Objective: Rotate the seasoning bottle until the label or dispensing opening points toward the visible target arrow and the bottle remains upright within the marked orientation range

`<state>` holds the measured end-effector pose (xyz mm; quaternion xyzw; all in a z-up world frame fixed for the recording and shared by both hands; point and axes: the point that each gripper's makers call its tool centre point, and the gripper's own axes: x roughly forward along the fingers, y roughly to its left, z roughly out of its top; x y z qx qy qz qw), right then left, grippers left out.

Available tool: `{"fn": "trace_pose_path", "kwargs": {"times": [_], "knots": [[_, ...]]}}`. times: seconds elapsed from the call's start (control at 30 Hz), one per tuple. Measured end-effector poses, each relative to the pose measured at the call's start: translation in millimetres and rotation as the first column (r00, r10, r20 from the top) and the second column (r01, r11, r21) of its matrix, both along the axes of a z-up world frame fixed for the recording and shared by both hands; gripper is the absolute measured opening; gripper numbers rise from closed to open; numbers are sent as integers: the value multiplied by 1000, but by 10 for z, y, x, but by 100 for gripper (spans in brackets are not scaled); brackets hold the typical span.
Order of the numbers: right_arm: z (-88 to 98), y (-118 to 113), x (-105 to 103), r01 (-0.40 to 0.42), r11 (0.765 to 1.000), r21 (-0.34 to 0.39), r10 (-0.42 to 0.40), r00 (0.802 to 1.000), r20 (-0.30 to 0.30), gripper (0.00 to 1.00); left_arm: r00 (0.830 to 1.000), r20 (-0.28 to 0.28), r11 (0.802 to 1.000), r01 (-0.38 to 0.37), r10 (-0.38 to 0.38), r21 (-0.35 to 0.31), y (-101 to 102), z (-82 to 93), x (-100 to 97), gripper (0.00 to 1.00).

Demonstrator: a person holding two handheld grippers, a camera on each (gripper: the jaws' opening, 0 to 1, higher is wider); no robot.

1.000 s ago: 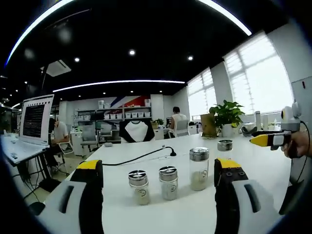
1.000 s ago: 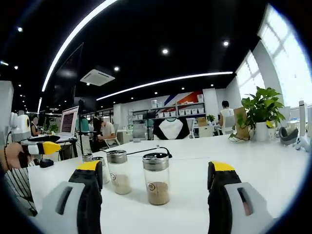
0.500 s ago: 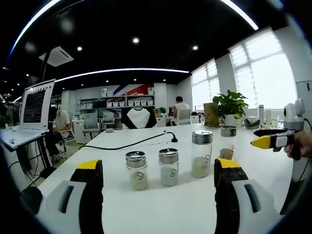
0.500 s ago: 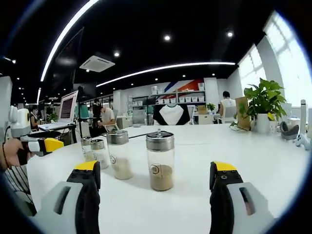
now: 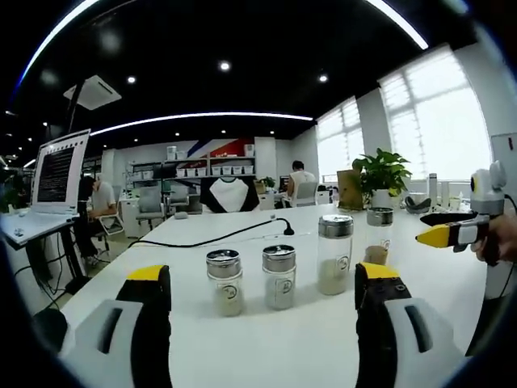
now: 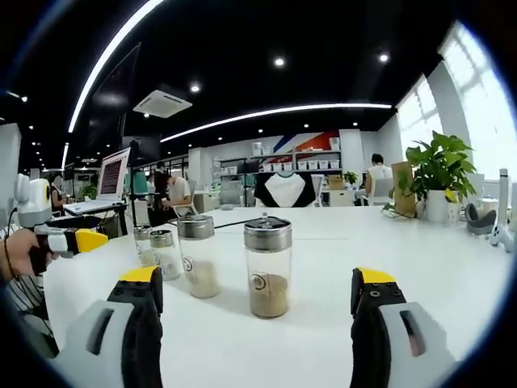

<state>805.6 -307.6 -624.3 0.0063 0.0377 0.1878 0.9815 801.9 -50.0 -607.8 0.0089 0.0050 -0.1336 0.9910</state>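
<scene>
Four seasoning bottles are stood upright in a row on the white bench point(image 6: 452, 267), each with its long axis vertical and a metal cap on top. In the right gripper view, the nearest seasoning bottle point(image 6: 268, 267) is seen just ahead of the right gripper point(image 6: 257, 323), at about 12 o'clock between its spread fingers point(image 6: 367, 295), with a small round label turned toward the camera; nothing is pinched. The taller bottle point(image 6: 199, 256) is placed at about 11 o'clock beyond it, and the two small bottles point(image 6: 166, 253) farther off at 10 o'clock. In the left gripper view, the left gripper point(image 5: 260, 323) is likewise held with its fingers point(image 5: 149, 291) spread and empty, the small bottles lying at 12 o'clock and the end bottle point(image 5: 376, 234) at about 2 o'clock, partly hidden behind the right-hand finger. The other gripper is seen at the edge of each view, held off to the side of the row. No target arrow can be made out on the bench. The right gripper is judged the nearer to the end bottle, so a straight advance along 12 o'clock would be called for before closing and twisting about the vertical axis.
</scene>
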Motion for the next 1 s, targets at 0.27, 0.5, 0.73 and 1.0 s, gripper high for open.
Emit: {"fn": "trace_pose_path", "kwargs": {"times": [0.27,0.5,0.73,1.0], "knots": [[75,32,68,-6,1000,-9,6,1000,6,99,1000,3,1000,1,-1,-16,11,93,32,100],[42,70,109,-15,1000,-15,15,1000,-10,99,1000,2,1000,-4,4,-27,43,106,79,100],[80,11,161,10,1000,-27,-10,1000,-14,99,1000,5,999,1,-1,-47,20,191,147,100],[105,58,226,-10,998,-61,9,1000,-20,99,1000,18,1000,4,-4,-31,6,257,229,100]]}}
